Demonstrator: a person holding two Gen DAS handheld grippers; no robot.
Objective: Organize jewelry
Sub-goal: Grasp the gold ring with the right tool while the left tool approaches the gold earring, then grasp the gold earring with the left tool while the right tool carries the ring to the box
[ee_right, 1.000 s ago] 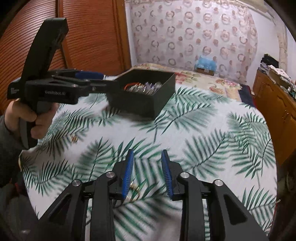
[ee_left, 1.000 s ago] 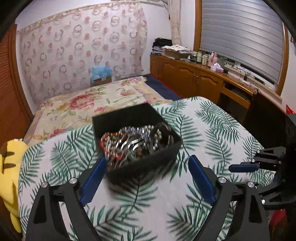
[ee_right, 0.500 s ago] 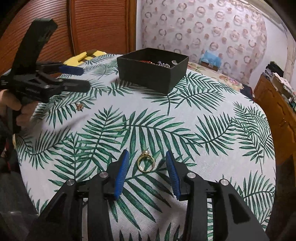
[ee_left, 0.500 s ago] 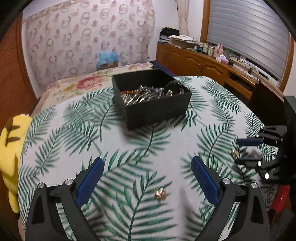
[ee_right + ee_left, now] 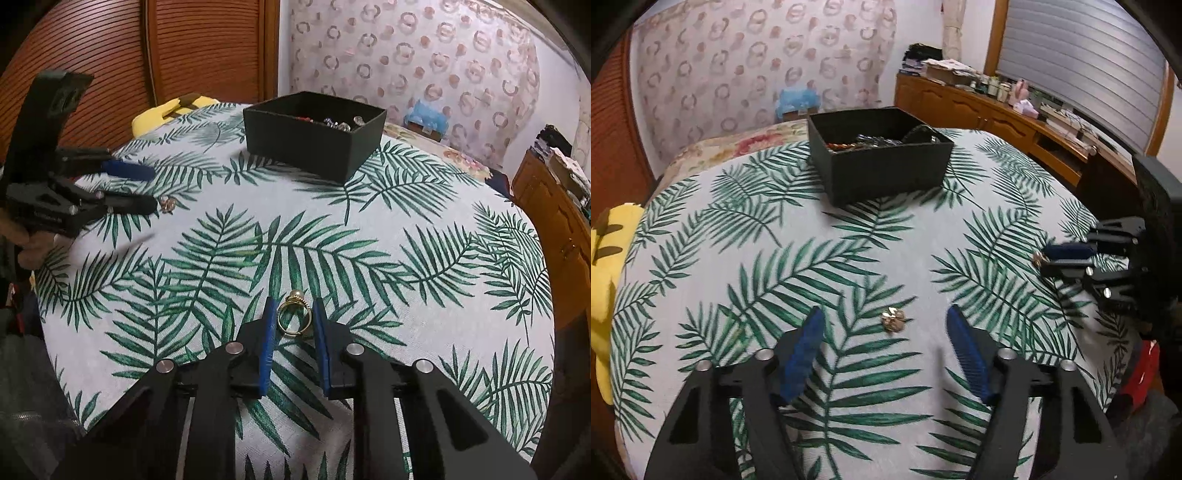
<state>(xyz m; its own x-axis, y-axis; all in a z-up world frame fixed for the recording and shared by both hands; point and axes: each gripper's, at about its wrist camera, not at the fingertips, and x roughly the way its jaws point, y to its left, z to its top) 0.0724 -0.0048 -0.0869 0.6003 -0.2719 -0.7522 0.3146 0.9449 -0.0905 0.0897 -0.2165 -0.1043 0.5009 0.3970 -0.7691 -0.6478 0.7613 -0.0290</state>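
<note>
A black box (image 5: 882,162) of jewelry stands at the far side of the leaf-print table; it also shows in the right wrist view (image 5: 314,134). A small gold earring (image 5: 894,319) lies between the tips of my open left gripper (image 5: 884,325), seen from the side in the right wrist view (image 5: 147,188) with the earring (image 5: 168,204) just past its tips. A gold pearl ring (image 5: 294,314) lies on the cloth between the narrowly spread fingers of my right gripper (image 5: 294,314), without clear contact. The right gripper (image 5: 1043,258) and ring (image 5: 1038,258) show at the right of the left wrist view.
A yellow plush toy (image 5: 605,266) lies off the table's left edge. A wooden cabinet (image 5: 979,110) with clutter runs along the window wall. A bed with a floral cover (image 5: 738,144) lies behind the table. A red object (image 5: 1141,373) sits by the table's right edge.
Both grippers have pulled back from the box and dropped toward the table. The left one now frames the earring. The right one has closed in around the ring.
</note>
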